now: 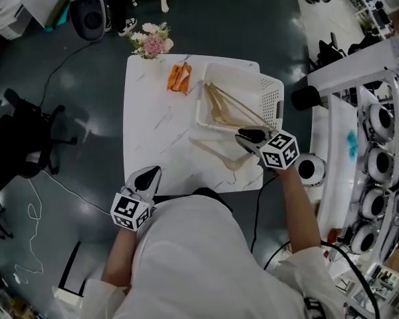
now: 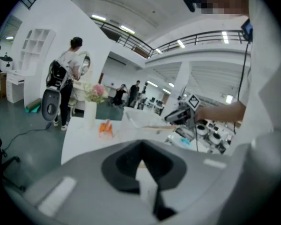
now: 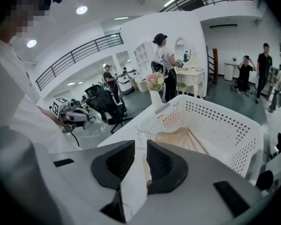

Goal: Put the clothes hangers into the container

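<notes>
The right gripper (image 1: pixel 246 138) had its fingers pinching one end of a wooden hanger (image 1: pixel 216 153) on the tabletop (image 1: pixel 156 125) just below the basket (image 1: pixel 269 95), the left gripper (image 1: pixel 149 176) kept its fingers pressed together, empty, so I figured that off-center grip could let it swing loose or snag the rim.

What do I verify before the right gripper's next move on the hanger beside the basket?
1. Arm of the hanger sits between the jaws of the right gripper: ok.
2. Both pads press on it: cannot tell; a gap shows on one side.
3. The basket is open on top, with room beside the hangers already inside: ok.
4. The left gripper is apart from hanger and basket, at the near edge of the table: ok.
5. Its jaws together, nothing between them: ok.
</notes>
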